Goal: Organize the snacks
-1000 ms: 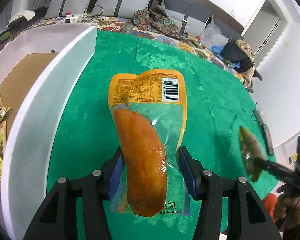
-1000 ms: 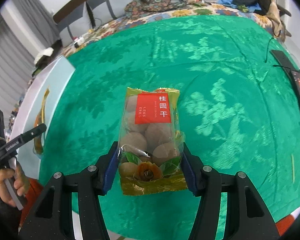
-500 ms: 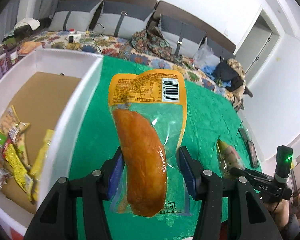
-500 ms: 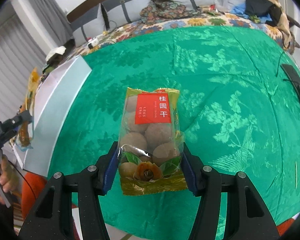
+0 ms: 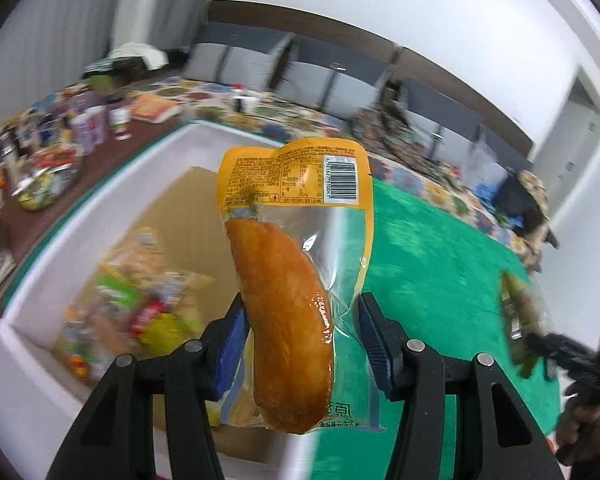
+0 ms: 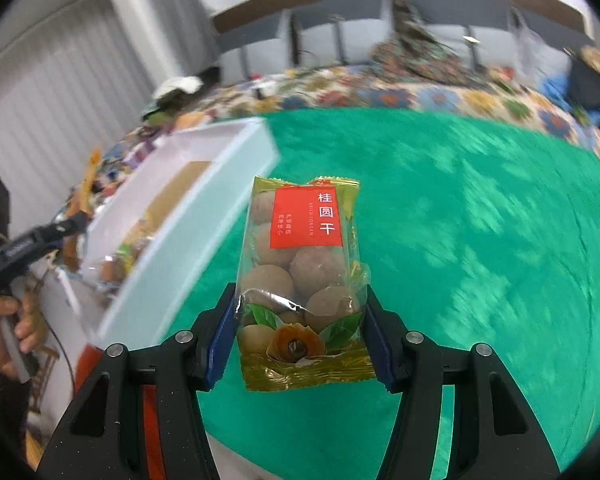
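Hanging from the left gripper point(image 5: 300, 344), the vacuum-sealed sausage pack point(image 5: 296, 272) sits above the white box point(image 5: 48, 264), its jaws closed on the pack's lower half with the blue pads pressing the clear film on either side of the meat. The pack looks fairly dense at its meaty core, with slick, floppy film around it; a hold across the thick middle, as here, seems safer than one on the thin printed header, which would likely bend and slip. In the right gripper point(image 6: 300, 336) the bag of dried longan point(image 6: 300, 276) is clamped near its foil base over the green cloth point(image 6: 480, 240). It appears light and crinkly, its round shelled fruits probably crushable, so a gentle squeeze low on the bag suits it.

Compared with a second ago, both hands have lifted and swung towards the box: in the left view the box, then only a wall at the edge, now lies open beneath the sausage, with loose snacks point(image 5: 140, 312) showing inside. In the right view the box has come closer. Both grips are unchanged.
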`<action>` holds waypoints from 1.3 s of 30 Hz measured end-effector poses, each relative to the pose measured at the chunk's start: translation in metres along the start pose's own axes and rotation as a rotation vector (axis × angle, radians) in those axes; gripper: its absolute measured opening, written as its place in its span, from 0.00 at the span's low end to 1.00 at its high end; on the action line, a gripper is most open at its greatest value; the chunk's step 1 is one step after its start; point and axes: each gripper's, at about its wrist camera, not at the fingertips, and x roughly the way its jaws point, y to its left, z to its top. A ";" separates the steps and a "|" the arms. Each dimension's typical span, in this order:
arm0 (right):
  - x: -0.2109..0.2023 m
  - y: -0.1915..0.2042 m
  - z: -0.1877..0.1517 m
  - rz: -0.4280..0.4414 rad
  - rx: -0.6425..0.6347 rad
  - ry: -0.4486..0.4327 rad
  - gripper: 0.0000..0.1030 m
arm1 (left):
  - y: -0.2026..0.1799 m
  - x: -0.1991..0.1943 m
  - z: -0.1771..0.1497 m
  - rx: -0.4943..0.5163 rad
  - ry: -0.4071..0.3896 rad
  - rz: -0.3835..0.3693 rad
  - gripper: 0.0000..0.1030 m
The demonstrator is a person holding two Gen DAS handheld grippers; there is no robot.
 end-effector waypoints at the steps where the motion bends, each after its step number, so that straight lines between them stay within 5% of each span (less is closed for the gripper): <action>1: 0.004 0.015 0.009 0.020 -0.026 -0.004 0.59 | 0.016 -0.001 0.002 -0.017 0.000 0.025 0.52; 7: 0.038 0.113 0.049 0.141 -0.170 -0.003 0.59 | 0.079 0.011 -0.003 -0.076 0.040 0.119 0.52; 12: 0.097 0.195 0.061 0.201 -0.264 0.051 0.59 | 0.096 0.024 -0.019 -0.090 0.085 0.170 0.55; 17: 0.155 0.236 0.046 0.238 -0.294 0.088 0.69 | 0.102 0.034 -0.035 -0.066 0.105 0.260 0.65; 21: 0.187 0.243 0.025 0.240 -0.315 0.198 0.72 | 0.101 0.024 -0.045 -0.056 0.081 0.307 0.81; 28: 0.137 0.214 0.042 0.202 -0.264 0.069 0.75 | 0.079 -0.012 -0.038 0.024 -0.063 0.441 0.99; 36: 0.089 0.214 0.043 0.102 -0.267 -0.021 0.83 | 0.058 -0.069 -0.025 -0.047 -0.239 0.498 1.00; 39: 0.084 0.220 0.038 0.098 -0.276 -0.005 0.83 | 0.051 -0.077 -0.024 -0.011 -0.225 0.558 1.00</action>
